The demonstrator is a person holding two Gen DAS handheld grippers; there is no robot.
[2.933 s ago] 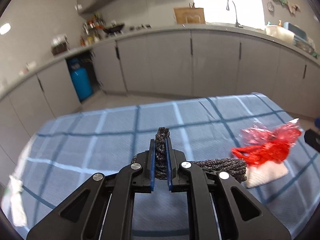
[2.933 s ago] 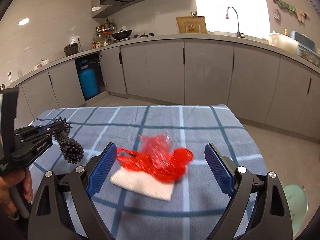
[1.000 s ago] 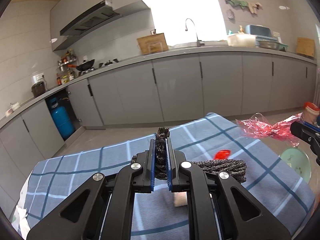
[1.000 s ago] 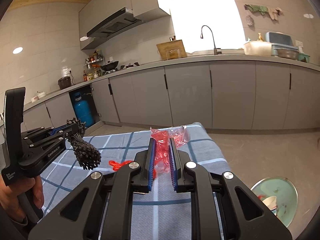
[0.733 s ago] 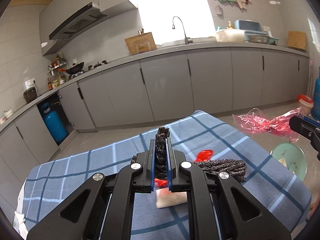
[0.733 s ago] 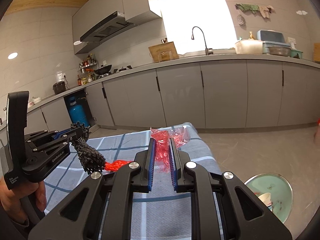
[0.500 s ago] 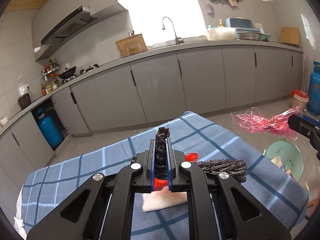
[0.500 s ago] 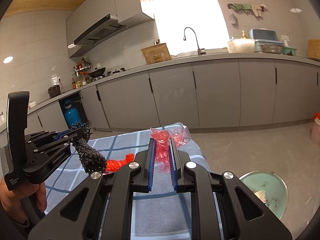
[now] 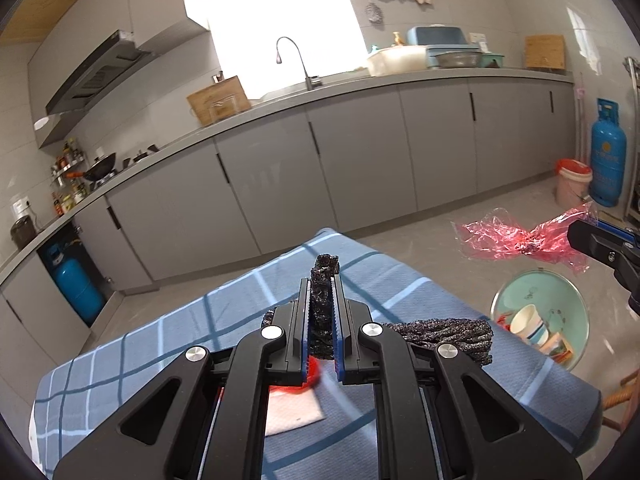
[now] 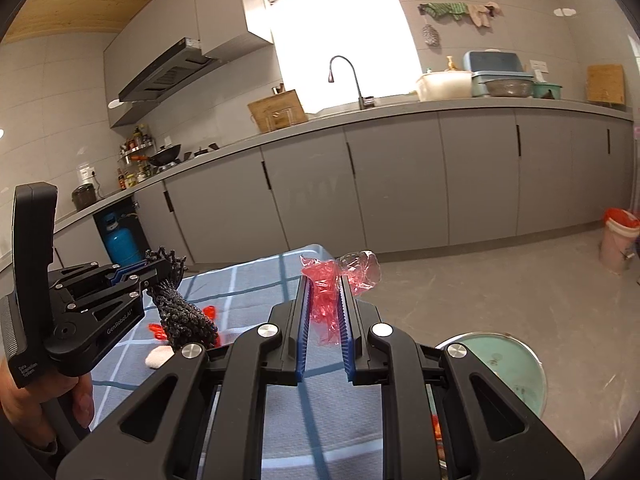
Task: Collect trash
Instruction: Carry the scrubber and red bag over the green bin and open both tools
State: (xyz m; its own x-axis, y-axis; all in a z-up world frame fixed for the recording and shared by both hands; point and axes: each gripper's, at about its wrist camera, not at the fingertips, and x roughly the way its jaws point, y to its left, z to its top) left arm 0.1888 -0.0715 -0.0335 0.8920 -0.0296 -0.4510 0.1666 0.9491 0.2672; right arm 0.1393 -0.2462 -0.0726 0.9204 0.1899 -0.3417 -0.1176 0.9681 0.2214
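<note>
My left gripper (image 9: 322, 300) is shut on a black knitted cord (image 9: 444, 332) and holds it above the blue checked tablecloth (image 9: 224, 320); the cord (image 10: 182, 312) also hangs from it in the right wrist view. My right gripper (image 10: 324, 300) is shut on a crumpled red plastic wrapper (image 10: 326, 280), held in the air past the table's right edge; the wrapper (image 9: 516, 236) shows at the right of the left wrist view. A white tissue (image 9: 294, 410) with a red scrap (image 9: 310, 370) lies on the cloth under the left gripper.
A pale green bin (image 9: 576, 300) with a paper cup (image 9: 528, 324) and other trash stands on the floor right of the table; it shows in the right wrist view (image 10: 516, 372). Grey kitchen cabinets (image 9: 360, 160) run behind. A blue gas cylinder (image 9: 606, 160) and a bucket (image 9: 574, 182) stand far right.
The right gripper shut on the red wrapper and lifted it off the table towards the right, over the floor. Both grippers rose and turned right; the bin came more into view.
</note>
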